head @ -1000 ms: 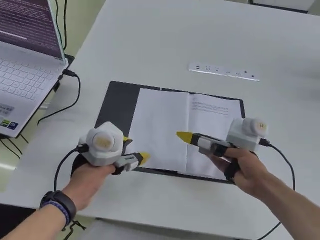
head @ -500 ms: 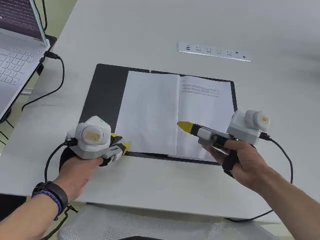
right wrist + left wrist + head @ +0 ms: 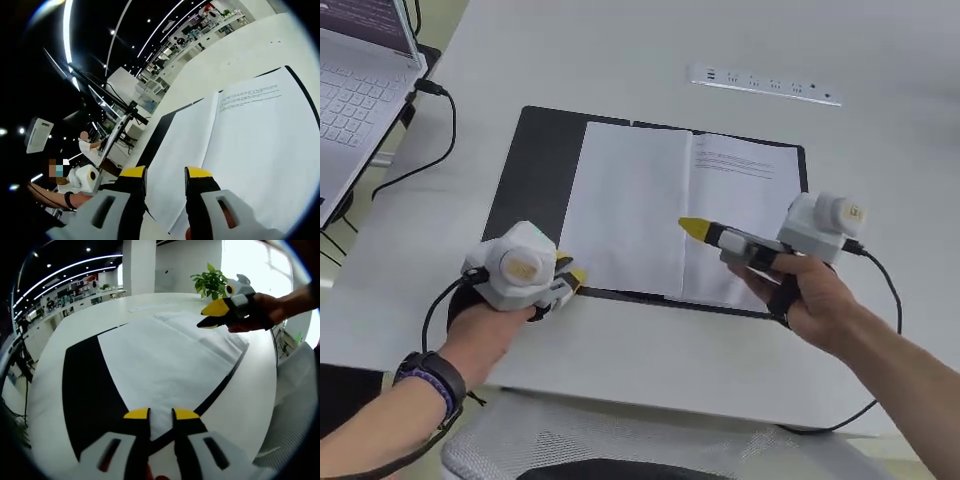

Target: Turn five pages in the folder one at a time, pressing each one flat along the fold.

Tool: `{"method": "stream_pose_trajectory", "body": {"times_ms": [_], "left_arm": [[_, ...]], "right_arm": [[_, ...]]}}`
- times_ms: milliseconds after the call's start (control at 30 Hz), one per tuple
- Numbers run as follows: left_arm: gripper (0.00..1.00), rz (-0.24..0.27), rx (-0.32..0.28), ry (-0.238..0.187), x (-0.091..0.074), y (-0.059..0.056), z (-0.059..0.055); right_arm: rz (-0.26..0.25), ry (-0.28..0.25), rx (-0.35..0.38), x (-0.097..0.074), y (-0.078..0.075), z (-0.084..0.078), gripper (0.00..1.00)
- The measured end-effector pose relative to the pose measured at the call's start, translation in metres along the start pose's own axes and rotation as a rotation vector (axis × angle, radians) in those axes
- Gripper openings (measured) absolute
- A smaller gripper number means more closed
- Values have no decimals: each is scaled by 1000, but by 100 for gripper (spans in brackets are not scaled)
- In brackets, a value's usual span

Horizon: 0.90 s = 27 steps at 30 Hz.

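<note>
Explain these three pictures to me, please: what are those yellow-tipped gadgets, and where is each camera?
No robot: a person holds a gripper in each hand, each with two yellow-tipped jaws. The head view comes from a camera on the person's head, looking down at a table. The two round pictures come from cameras riding on the left gripper and the right gripper, looking along their jaws. On the table lies an open black folder with white pages, a laptop at the left and a power strip beyond. Both grippers hold nothing, jaws slightly apart; the right one is over the pages by the fold, the left at the folder's near edge.
</note>
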<state>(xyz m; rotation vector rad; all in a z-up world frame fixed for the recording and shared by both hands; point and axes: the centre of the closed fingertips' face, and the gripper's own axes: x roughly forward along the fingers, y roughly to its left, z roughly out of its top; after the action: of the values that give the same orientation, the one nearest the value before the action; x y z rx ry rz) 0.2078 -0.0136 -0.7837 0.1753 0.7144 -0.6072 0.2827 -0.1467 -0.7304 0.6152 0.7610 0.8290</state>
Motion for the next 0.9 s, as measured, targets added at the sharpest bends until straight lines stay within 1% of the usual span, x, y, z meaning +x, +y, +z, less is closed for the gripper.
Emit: {"method": "stream_pose_trajectory", "body": {"times_ms": [67, 167, 333, 467, 567, 667, 767, 833, 900], "left_arm": [[16, 1, 0, 1, 1, 3, 0], [16, -1, -5, 3, 1, 4, 0], [16, -5, -10, 6, 2, 5, 0], [16, -5, -21, 6, 3, 6, 0], [16, -2, -32, 6, 4, 7, 0], [16, -1, -39, 6, 4, 7, 0], [16, -2, -40, 7, 5, 7, 0], [15, 0, -39, 7, 6, 8, -1], [14, 2, -49, 6, 6, 9, 0]], "right_arm": [[5, -2, -5, 5, -3, 6, 28], [5, -12, -13, 14, -8, 17, 25], [-5, -21, -33, 26, -18, 25, 17], [-10, -30, -39, 32, -17, 26, 12], [-21, -32, -50, 37, -21, 26, 7], [-30, -32, -56, 41, -25, 27, 4], [-18, -35, -31, 43, -25, 27, 0], [-27, -22, -46, 45, -28, 23, 0], [-28, -11, -54, 46, -29, 20, 0]]}}
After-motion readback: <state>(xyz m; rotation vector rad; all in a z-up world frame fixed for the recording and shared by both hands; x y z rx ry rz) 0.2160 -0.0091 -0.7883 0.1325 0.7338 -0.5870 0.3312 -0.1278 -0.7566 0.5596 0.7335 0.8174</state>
